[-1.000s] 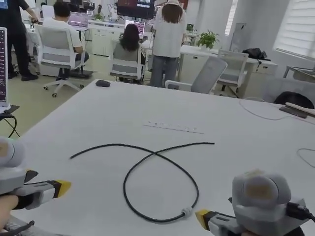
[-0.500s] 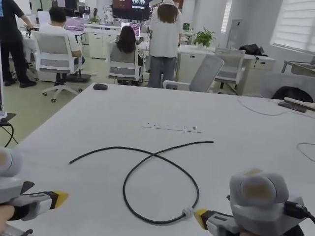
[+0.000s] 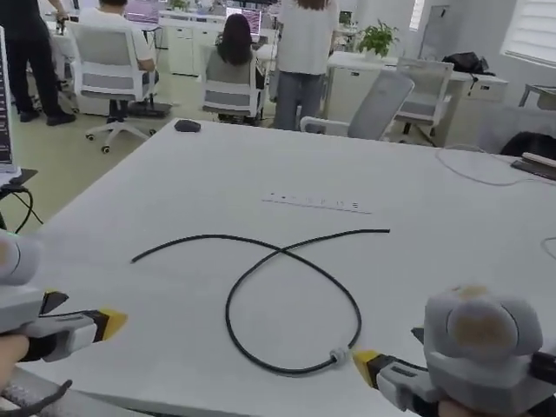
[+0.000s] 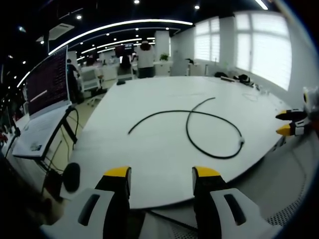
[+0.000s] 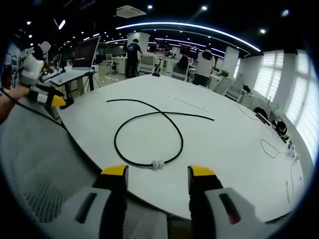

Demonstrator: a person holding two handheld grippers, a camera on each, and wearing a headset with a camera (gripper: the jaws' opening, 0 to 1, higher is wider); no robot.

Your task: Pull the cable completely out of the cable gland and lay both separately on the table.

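You're at the approach: left gripper (image 4: 162, 174) and right gripper (image 5: 158, 172) both spread and empty, cable (image 3: 280, 251) looped on the tabletop (image 3: 261, 165), cable gland (image 3: 339, 356) apparently threaded on at the loop's five o'clock, so pinch each next.

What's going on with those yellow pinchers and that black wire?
A person holds a gripper in each hand at the near edge of a white table. A black cable lies there in a loop, with a small pale cable gland threaded on it. The left gripper and the right gripper are both open and empty. The right one is nearest the gland.
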